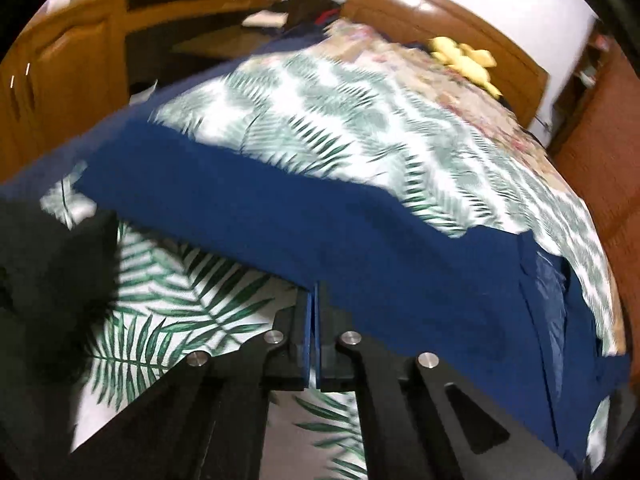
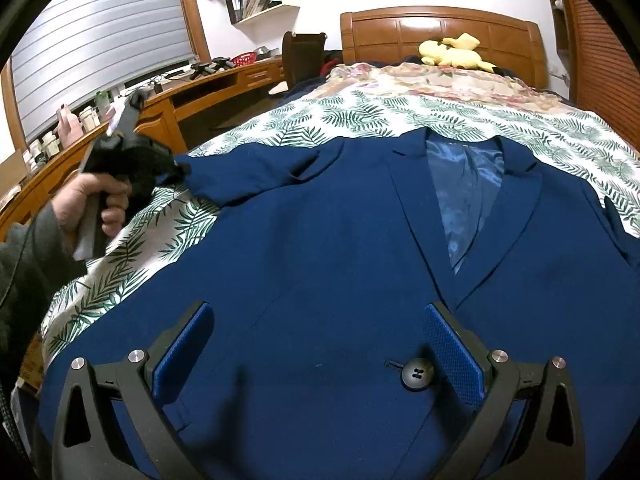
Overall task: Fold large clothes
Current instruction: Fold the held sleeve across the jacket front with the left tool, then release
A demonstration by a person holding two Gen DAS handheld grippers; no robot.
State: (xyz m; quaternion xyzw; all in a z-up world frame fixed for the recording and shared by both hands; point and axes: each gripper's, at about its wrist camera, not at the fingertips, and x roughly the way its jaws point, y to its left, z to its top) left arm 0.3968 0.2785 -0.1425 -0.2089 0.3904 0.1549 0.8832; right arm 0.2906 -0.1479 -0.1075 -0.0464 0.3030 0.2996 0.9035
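Note:
A navy blue suit jacket (image 2: 320,220) lies face up on the bed, with its lapels and shiny lining toward the headboard. Its left sleeve (image 2: 248,176) stretches out sideways. My left gripper (image 1: 314,300) is shut on the end of that sleeve, and blue cloth (image 1: 280,216) drapes over its fingertips. The right wrist view shows this same left gripper (image 2: 178,170) at the sleeve's cuff, held by a hand (image 2: 92,200). My right gripper (image 2: 320,312) hovers open over the jacket's lower front. A black button (image 2: 417,374) lies between its blue pads (image 2: 452,352), which grip nothing.
The bed has a white cover with green leaf print (image 2: 360,116) and a floral quilt behind it. A yellow plush toy (image 2: 452,54) rests by the wooden headboard (image 2: 440,28). A cluttered wooden desk (image 2: 180,96) runs along the left under a window blind.

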